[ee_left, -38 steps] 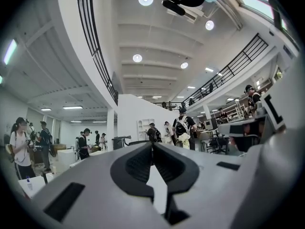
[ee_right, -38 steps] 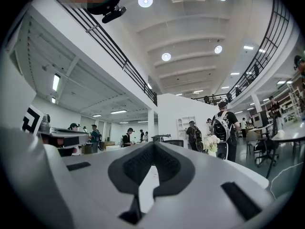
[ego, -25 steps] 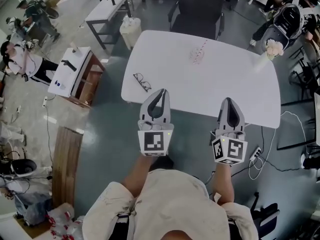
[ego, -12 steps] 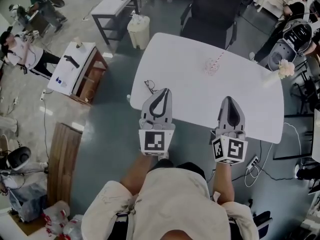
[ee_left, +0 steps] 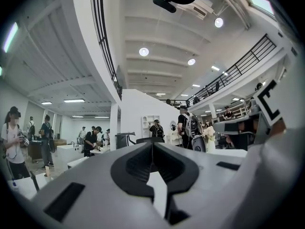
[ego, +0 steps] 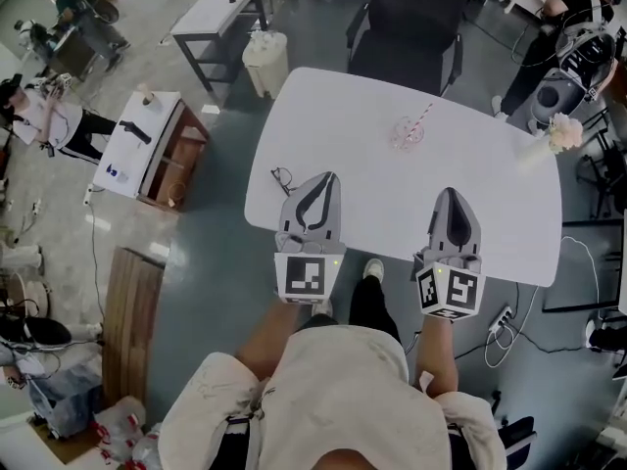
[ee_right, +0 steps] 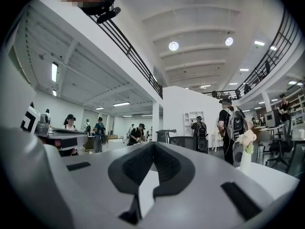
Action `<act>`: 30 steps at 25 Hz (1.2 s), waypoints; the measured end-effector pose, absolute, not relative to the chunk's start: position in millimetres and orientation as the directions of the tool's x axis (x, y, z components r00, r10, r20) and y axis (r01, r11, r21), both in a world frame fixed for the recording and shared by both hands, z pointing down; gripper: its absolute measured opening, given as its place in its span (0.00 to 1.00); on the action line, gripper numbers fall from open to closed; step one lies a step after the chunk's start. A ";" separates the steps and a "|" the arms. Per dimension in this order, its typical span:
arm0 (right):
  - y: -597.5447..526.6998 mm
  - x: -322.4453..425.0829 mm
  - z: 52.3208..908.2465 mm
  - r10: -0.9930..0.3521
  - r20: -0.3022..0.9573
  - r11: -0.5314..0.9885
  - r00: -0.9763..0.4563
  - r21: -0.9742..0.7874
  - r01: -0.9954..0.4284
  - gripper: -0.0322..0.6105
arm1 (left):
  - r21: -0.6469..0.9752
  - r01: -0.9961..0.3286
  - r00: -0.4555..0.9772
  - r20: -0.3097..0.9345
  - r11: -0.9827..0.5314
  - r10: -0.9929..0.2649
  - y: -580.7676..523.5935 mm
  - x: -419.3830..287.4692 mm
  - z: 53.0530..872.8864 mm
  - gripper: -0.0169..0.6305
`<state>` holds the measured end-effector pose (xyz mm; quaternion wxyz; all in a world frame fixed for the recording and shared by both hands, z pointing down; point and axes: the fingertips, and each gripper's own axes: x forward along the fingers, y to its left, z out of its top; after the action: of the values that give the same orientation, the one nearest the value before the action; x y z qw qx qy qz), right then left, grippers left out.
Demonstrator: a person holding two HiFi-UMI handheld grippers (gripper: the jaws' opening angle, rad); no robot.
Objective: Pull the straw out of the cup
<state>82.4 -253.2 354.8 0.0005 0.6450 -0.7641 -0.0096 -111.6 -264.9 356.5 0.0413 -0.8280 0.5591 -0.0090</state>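
A white tabletop point(ego: 372, 189) is seen from above, and a clear cup point(ego: 406, 133) is stood on its far half, well apart from both tools. A red-and-white striped straw point(ego: 424, 115) is held in the cup, leaned toward the far right, its upper end raised above the rim.

The left tool point(ego: 315, 177) is held level over the near left part of the tabletop. Its jaws are pressed fully together, with nothing gripped between them. A pair of eyeglasses point(ego: 282, 178) is laid just beside its tip, near the tabletop's left edge.

The right tool point(ego: 452, 193) is held level over the near edge, alongside the left one. Its jaws are likewise closed tip to tip, and nothing is carried in them.

A vase of pale flowers point(ego: 559, 133) is placed at the far right corner of the tabletop. A black office chair point(ego: 407, 18) is set behind the far edge.
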 end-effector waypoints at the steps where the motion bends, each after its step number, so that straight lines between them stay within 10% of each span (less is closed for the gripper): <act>1: -260.2 91.8 356.5 -0.986 -0.012 0.165 -0.165 0.011 -0.986 0.05 | -0.084 -0.925 0.375 -0.028 -0.372 -0.927 -271.3 -103.0 356.5 0.04; 30: -452.9 243.0 473.5 -0.959 0.173 0.198 -0.222 -0.147 -0.969 0.05 | -0.110 -0.886 0.405 0.293 -0.451 -0.866 -445.8 86.9 503.7 0.05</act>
<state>243.0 -452.9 473.5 0.0217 0.6231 -0.7737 0.1122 86.9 -445.8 503.7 -0.0312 -0.8375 0.5230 -0.1553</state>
